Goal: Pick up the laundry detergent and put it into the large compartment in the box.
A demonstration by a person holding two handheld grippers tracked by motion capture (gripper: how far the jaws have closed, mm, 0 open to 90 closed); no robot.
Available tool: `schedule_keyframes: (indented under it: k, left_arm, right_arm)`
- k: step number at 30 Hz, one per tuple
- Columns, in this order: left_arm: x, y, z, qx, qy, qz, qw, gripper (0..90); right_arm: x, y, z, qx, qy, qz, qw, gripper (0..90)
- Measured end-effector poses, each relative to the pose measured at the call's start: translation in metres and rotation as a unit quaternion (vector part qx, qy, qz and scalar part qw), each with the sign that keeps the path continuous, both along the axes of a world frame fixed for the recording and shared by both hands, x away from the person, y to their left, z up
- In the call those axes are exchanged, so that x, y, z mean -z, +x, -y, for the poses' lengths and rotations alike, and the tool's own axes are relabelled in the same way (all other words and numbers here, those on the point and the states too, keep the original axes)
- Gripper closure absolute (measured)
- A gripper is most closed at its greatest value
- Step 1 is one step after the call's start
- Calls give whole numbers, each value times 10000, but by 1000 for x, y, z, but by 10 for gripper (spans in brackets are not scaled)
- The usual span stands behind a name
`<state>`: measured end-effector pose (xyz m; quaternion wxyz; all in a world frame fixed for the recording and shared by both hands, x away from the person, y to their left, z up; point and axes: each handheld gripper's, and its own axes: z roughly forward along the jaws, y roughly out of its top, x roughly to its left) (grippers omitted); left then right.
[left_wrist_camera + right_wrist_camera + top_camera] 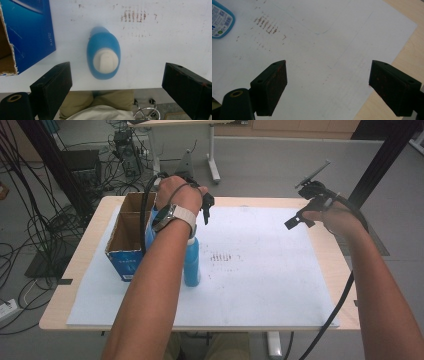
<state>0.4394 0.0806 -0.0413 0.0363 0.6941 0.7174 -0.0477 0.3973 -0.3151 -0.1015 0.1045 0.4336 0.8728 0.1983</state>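
Box (131, 237) at left of bench (90, 270), open top, on white sheet (260, 285). Blue bottle (191, 262) upright just right of box, white cap (105, 60) up. Left gripper (202, 202) hovers above bottle, jaws wide, holding nothing. Right gripper (305, 212) well apart over sheet's right part, jaws wide, holding nothing.

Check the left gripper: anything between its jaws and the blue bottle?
Nothing visible. The left gripper hangs open directly above the blue bottle, which stands upright on the white sheet with its white cap facing up. The cardboard box sits beside it, off that path.
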Motion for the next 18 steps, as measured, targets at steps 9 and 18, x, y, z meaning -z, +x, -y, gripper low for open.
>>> schedule_keyframes:
  k: [9, 18]
  left_arm:
    - [1, -1, 1, 15, -17, 12, 10000, 98]
    - [1, -3, 0, -1, -39, 31, 10000, 98]
  right_arm:
    - [-1, -1, 1, 11, 6, 2, 10000, 148]
    - [-1, -2, 1, 15, 7, 11, 10000, 148]
